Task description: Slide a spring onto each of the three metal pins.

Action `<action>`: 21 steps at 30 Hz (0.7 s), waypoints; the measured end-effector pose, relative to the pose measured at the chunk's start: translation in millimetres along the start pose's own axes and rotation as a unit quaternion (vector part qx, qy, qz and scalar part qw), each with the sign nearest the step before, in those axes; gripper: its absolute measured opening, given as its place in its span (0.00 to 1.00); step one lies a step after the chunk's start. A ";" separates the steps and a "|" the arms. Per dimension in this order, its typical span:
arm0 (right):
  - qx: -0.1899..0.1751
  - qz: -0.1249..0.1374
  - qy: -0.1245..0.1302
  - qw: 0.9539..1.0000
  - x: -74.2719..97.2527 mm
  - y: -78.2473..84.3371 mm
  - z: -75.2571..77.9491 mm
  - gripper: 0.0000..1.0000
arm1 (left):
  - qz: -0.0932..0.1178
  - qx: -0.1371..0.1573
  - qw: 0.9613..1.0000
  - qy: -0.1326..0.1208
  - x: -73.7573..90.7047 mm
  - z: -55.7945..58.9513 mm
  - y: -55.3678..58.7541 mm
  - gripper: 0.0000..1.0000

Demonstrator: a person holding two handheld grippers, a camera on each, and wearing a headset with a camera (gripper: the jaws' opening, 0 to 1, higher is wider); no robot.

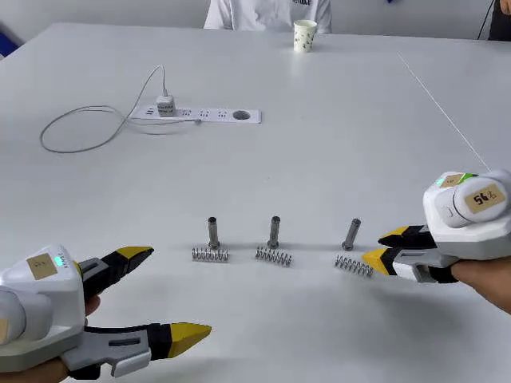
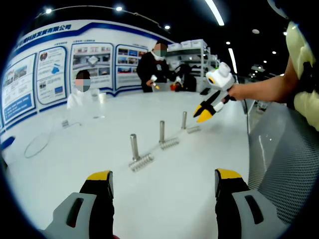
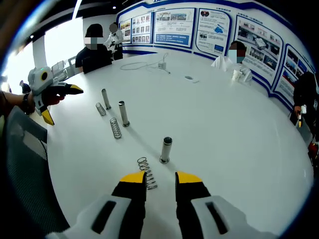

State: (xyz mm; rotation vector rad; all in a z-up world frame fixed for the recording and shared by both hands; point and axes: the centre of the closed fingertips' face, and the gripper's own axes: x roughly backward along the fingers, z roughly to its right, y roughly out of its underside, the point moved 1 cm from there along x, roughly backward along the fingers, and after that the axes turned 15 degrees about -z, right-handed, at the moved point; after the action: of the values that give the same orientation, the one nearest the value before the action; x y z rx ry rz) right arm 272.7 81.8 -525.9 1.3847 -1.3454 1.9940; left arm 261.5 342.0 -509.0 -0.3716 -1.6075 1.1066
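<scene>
Toward the near edge of the white bench [image 1: 335, 152], three short grey metal pins stand upright in a row along that edge: the left pin [image 1: 213, 232], the middle pin [image 1: 274, 231] and the right pin [image 1: 351, 234]. On the near side of each lies a small coiled steel spring, flat on the bench: the left spring [image 1: 210, 254], the middle spring [image 1: 273, 256] and the right spring [image 1: 354, 266].

Your right gripper [image 1: 383, 247], white with black, yellow-tipped jaws, comes in from the bench's right edge. Its jaws are a little apart and grasp nothing, with the tips just beside the right spring's end. In the right gripper view one jaw covers that spring's near end, so you cannot tell whether they touch.

Your left gripper [image 1: 164, 294] hovers by the near left corner, jaws spread wide and empty, well apart from the left spring. Its body is cut off by the frame.

Toward the far left lies a white power strip [image 1: 200, 115] with a looped white cable [image 1: 80, 132]. A paper cup [image 1: 304, 35] stands near the far edge, before a person [image 1: 267, 12] cut off at the chest.
</scene>
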 end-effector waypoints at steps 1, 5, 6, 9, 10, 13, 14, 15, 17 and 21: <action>0.001 -0.002 -0.001 1.000 -0.9 1.2 -0.4 0.24 | 0.000 0.001 1.000 0.000 -0.3 0.1 0.2 0.85; 0.004 -0.006 -0.005 1.000 -3.3 3.8 -2.5 0.24 | -0.001 0.001 1.000 0.000 -0.9 0.3 0.4 0.85; 0.006 -0.007 -0.006 1.000 -3.7 4.4 -2.8 0.24 | -0.001 0.001 1.000 0.000 -1.0 0.2 0.4 0.85; 0.008 -0.009 -0.011 1.000 -5.1 5.9 -4.8 0.24 | -0.002 0.002 1.000 0.000 -1.2 -0.4 0.5 0.85; 0.009 -0.009 -0.012 1.000 -5.5 6.4 -5.1 0.24 | -0.002 0.002 1.000 -0.001 -1.3 -0.5 0.6 0.85; 0.011 -0.012 -0.016 1.000 -7.6 8.7 -6.3 0.24 | -0.003 0.003 1.000 0.000 -1.7 -0.7 1.3 0.85; 0.012 -0.015 -0.018 1.000 -8.6 10.0 -6.7 0.24 | -0.003 0.003 1.000 0.000 -1.8 -0.7 1.4 0.85; 0.013 -0.015 -0.019 1.000 -9.3 10.7 -6.9 0.24 | -0.003 0.003 1.000 0.000 -2.0 -0.7 1.5 0.85; 0.014 -0.018 -0.022 1.000 -10.7 12.4 -7.7 0.24 | -0.004 0.004 1.000 0.000 -2.3 -0.5 1.7 0.85; 0.019 -0.021 -0.025 0.999 -13.1 14.7 -9.2 0.23 | -0.004 0.004 1.000 0.000 -2.9 -0.3 1.8 0.85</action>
State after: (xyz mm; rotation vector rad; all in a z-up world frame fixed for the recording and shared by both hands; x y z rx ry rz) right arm 263.2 85.3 -545.1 1.4772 -1.2962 1.9790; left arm 262.3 340.9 -512.2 -0.3586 -1.6027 1.1066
